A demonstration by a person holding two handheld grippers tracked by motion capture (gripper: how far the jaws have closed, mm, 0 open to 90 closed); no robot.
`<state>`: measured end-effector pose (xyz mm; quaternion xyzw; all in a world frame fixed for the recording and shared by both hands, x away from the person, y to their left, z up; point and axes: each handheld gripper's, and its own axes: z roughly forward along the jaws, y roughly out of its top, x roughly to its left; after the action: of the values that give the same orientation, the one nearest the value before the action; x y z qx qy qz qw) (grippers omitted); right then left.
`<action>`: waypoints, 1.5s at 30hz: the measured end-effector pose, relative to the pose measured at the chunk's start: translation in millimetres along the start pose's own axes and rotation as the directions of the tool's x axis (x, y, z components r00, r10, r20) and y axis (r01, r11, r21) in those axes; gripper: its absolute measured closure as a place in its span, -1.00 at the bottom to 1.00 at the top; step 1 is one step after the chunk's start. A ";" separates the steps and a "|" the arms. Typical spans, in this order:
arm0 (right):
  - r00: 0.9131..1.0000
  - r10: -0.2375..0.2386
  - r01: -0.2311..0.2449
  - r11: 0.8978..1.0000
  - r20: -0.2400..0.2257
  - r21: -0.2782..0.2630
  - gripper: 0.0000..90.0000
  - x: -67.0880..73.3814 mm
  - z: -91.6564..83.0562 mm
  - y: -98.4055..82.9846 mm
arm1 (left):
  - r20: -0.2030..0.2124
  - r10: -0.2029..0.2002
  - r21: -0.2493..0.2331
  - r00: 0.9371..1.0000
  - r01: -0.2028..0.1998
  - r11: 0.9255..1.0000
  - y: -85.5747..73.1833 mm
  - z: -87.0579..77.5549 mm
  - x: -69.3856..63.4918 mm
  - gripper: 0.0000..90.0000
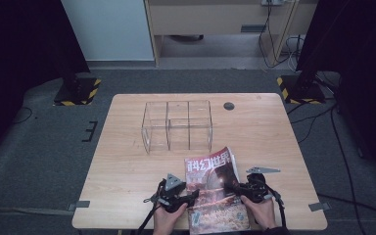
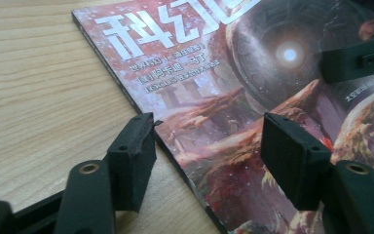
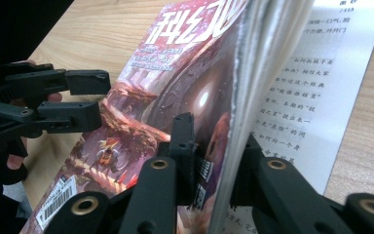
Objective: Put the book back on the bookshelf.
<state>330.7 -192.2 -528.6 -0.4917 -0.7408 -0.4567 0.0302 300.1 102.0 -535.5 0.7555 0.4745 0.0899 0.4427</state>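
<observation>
the magazine (image 1: 214, 188) lies at the table's (image 1: 127, 161) near edge, in front of a clear organiser (image 1: 177, 126). the right gripper (image 3: 213, 161) pinches a lifted sheaf of its pages at the right edge. the left gripper (image 2: 207, 146) has its jaws spread across the spine, one pad on the cover.

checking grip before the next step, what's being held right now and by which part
The right gripper pinches the magazine by its lifted front pages' open edge; the left gripper holds nothing.

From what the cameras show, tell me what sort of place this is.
Probably a lab or recording room: a wooden table on grey carpet, stands with hazard-striped bases, loose cables on the floor, dark curtains at both sides.
</observation>
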 end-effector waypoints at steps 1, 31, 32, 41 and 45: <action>1.000 -0.006 0.006 1.000 0.002 -0.002 0.75 1.9 -0.9 1.0 | -0.003 0.001 0.000 1.000 -0.001 1.000 0.1 -0.5 0.8 -0.23; 0.972 -0.207 0.181 0.960 -0.110 -0.214 0.89 40.2 -31.5 4.3 | 0.143 -0.031 -0.083 0.989 0.043 0.996 7.6 -2.7 7.1 -0.50; 0.973 -0.205 0.179 0.961 -0.109 -0.210 0.89 39.1 -30.6 4.4 | 0.154 -0.036 -0.076 0.987 0.048 0.996 7.2 -1.1 8.4 -0.51; 0.987 -0.144 0.134 0.983 -0.073 -0.124 0.89 23.2 -24.7 3.7 | 0.234 -0.044 -0.158 0.971 0.083 0.984 9.5 -9.8 3.3 -0.29; 0.984 -0.152 0.138 0.981 -0.098 -0.134 0.89 24.1 -25.8 4.4 | 0.259 -0.033 -0.150 0.965 0.074 0.986 11.0 -7.3 0.9 -0.25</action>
<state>311.2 -193.1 -498.8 -0.4120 -0.7414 -0.5297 0.0054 303.6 105.2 -523.1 0.7100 0.4253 0.0171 0.5610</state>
